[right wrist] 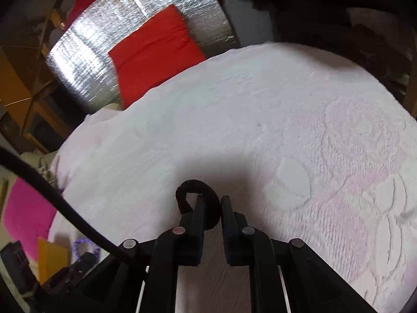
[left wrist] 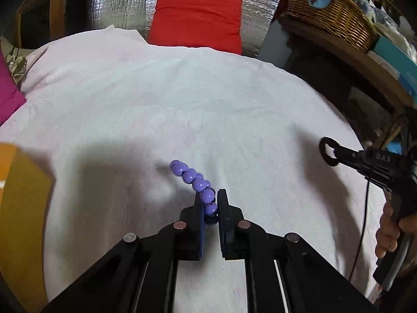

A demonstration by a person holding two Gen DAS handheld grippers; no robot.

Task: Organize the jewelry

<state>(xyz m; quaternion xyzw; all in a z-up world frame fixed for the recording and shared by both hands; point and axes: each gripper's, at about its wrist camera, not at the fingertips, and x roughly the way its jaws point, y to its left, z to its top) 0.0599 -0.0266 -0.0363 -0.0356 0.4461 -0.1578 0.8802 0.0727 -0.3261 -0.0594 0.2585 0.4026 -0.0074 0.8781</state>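
Observation:
A bracelet of purple beads sticks up and to the left from my left gripper, which is shut on its lower beads above the white towel. In the right wrist view my right gripper is shut on a black fuzzy loop, whose curved top stands out past the fingertips. The left wrist view shows that same loop held up at the far right, over the towel's edge. The purple bracelet shows as a blur at the lower left of the right wrist view.
A yellow box stands at the left edge of the towel. A red cushion lies on silver foil beyond the towel, a magenta cushion at the left. A wicker basket sits on a shelf at the upper right. A hand grips the right tool.

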